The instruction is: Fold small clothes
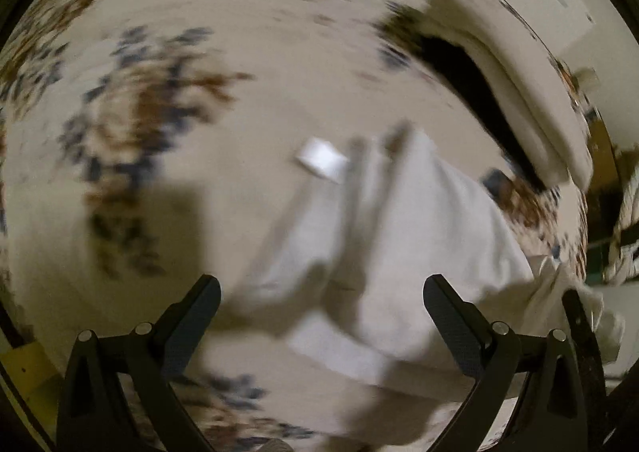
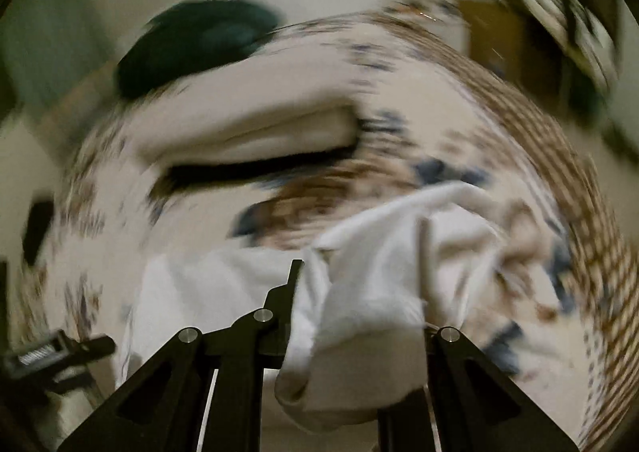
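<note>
Pinching a bunched edge of the white garment (image 2: 383, 292), the right gripper (image 2: 319, 316) lifts it to fold, while the left gripper (image 1: 321, 292) hangs wide open and empty above the patterned cloth (image 1: 139, 112)

White on florals, blurred all over

The small garment (image 1: 403, 236) shows plain white, a brighter white tag (image 1: 321, 158) at its edge, on a cream cloth (image 1: 247, 124) patterned with smeared sprays of navy blue and rusty brown. At the far side a folded stack (image 1: 531, 100) reads cream over a black layer, and behind it sits a dark teal-green piece (image 2: 195, 40). Both the left gripper (image 1: 321, 292) and the right gripper (image 2: 359, 292) are matte black with silver pins. In the right wrist view the cloth's border runs in brown checks.
</note>
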{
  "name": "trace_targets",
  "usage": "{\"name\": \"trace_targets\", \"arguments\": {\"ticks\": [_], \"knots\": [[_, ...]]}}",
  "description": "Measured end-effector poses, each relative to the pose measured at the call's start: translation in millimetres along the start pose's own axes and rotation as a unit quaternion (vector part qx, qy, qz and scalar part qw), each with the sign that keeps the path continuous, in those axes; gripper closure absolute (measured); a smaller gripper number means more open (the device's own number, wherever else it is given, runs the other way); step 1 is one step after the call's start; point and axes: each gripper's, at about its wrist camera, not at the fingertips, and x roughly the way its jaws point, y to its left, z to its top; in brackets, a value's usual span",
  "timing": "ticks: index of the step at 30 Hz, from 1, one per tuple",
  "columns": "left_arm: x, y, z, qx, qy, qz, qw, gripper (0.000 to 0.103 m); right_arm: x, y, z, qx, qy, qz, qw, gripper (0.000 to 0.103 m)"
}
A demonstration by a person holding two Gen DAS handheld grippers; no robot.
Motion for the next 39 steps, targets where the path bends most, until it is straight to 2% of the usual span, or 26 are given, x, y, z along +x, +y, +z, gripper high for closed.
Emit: {"name": "trace_targets", "arguments": {"ticks": [2,4,6,8,11,12,13,15,17,20,22,25,27,30,32,33,34,36,39], "knots": [[-6,32,3,-0.020,-0.002,0.006,0.9998,0.000,12,63,-6,-0.092,0.006,0.011,0.996,0.089],[-10,60,4,-0.036,-0.003,0.010,0.9993,0.000,22,106,-20,-0.159,0.019,0.021,0.987,0.089],[-9,79,7,-0.051,0.000,0.014,0.9986,0.000,37,152,-44,-0.239,0.054,0.034,0.969,0.089],[-8,98,10,-0.062,0.002,0.017,0.9979,0.000,46,174,-66,-0.275,0.075,0.036,0.958,0.089],[-7,109,14,-0.072,0.004,0.013,0.9973,0.000,49,180,-83,-0.287,0.099,0.039,0.952,0.083],[-7,108,16,-0.073,0.003,0.011,0.9973,0.000,48,178,-83,-0.280,0.108,0.053,0.952,0.071],[-8,106,19,-0.073,0.003,0.008,0.9973,0.000,45,175,-82,-0.271,0.117,0.070,0.953,0.049],[-14,103,28,-0.067,0.001,-0.009,0.9977,0.000,30,158,-73,-0.228,0.134,0.136,0.955,0.026],[-20,89,39,-0.052,-0.001,-0.024,0.9983,0.000,9,132,-60,-0.166,0.145,0.193,0.956,0.024],[-24,44,59,0.002,-0.005,-0.052,0.9986,0.000,-16,78,-37,-0.048,0.146,0.236,0.960,0.024],[-21,12,71,0.038,-0.004,-0.063,0.9973,0.000,-15,37,-24,0.026,0.153,0.217,0.964,0.023],[3,-41,88,0.096,0.017,-0.085,0.9916,0.000,7,-6,-10,0.092,0.160,0.206,0.961,0.023],[28,-75,88,0.148,0.032,-0.068,0.9862,0.000,37,-24,-5,0.122,0.189,0.226,0.948,0.023],[81,-90,86,0.194,0.075,0.003,0.9781,0.000,83,-32,-2,0.132,0.232,0.231,0.935,0.023],[104,-70,90,0.179,0.094,0.029,0.9790,0.000,106,-48,-2,0.151,0.243,0.185,0.940,0.023],[114,-51,95,0.151,0.107,0.019,0.9825,0.000,114,-56,-1,0.158,0.243,0.169,0.942,0.023],[117,-32,100,0.112,0.118,-0.006,0.9866,0.000,119,-64,0,0.168,0.241,0.153,0.944,0.023],[111,-13,105,0.066,0.121,-0.044,0.9895,0.000,118,-72,2,0.173,0.236,0.151,0.944,0.023],[83,-1,97,0.054,0.107,-0.063,0.9908,0.000,99,-79,0,0.188,0.233,0.169,0.939,0.023]]}}
